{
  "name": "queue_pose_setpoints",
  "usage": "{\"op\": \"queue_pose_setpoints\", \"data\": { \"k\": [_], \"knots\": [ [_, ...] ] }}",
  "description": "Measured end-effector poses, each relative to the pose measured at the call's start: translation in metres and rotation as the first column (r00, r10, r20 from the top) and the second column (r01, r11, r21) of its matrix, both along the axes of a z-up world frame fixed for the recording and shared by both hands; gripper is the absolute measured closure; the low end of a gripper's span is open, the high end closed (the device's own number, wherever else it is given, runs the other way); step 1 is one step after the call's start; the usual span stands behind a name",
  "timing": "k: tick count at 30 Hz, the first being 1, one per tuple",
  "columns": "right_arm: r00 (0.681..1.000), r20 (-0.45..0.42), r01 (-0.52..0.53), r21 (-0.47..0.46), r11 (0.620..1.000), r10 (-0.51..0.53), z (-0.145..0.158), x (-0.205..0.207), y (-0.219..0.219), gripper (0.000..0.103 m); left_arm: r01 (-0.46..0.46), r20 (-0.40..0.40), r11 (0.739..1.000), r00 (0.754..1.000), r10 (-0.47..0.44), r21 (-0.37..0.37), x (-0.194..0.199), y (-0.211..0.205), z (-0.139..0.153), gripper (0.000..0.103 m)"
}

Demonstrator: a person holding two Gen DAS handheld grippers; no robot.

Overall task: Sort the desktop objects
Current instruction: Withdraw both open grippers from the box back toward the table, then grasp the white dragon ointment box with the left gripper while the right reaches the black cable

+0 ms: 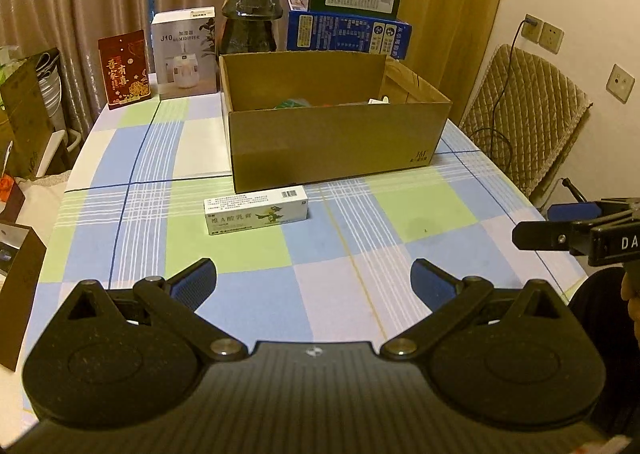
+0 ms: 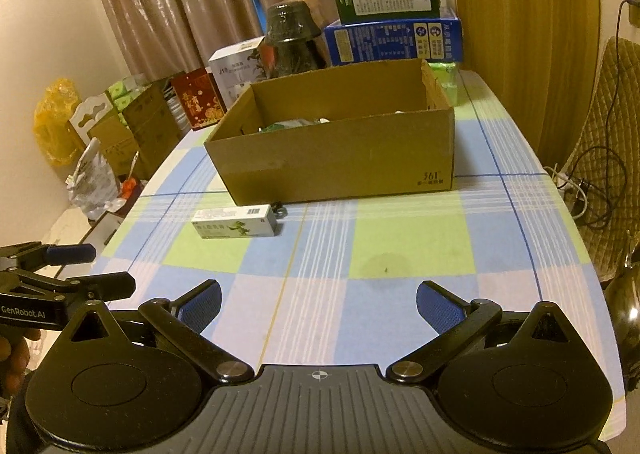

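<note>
Cardboard box: one, open, contents partly hidden | ointment carton: one, on worktop beside box | left gripper, right gripper: fingers spread, empty.

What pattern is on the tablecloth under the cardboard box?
The tablecloth is a blue, green and white check; the right wrist view shows it best.

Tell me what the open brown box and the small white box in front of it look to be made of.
The open brown box looks like plain matte corrugated cardboard: raw brown walls, folded flaps. The small white box looks like thin printed paperboard with a slight sheen, sharp creases, barcode and text; its contents cannot be seen.
</note>
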State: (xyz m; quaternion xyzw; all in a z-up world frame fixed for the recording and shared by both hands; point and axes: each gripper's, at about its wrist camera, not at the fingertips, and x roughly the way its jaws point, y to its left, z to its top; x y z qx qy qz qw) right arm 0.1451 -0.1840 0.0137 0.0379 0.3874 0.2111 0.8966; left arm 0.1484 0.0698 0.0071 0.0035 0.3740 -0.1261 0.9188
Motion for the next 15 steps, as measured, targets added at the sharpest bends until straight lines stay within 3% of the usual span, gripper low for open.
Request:
{"op": "queue_pose_setpoints", "data": {
  "k": [15],
  "knots": [
    [0.991, 0.011, -0.134, -0.097, 0.986, 0.136, -0.020, 0.031, 0.035, 0.002, 0.103, -0.026, 0.986, 0.995, -0.100, 0.128, 0.034, 0.028, -0.020, 0.002]
  ]
}}
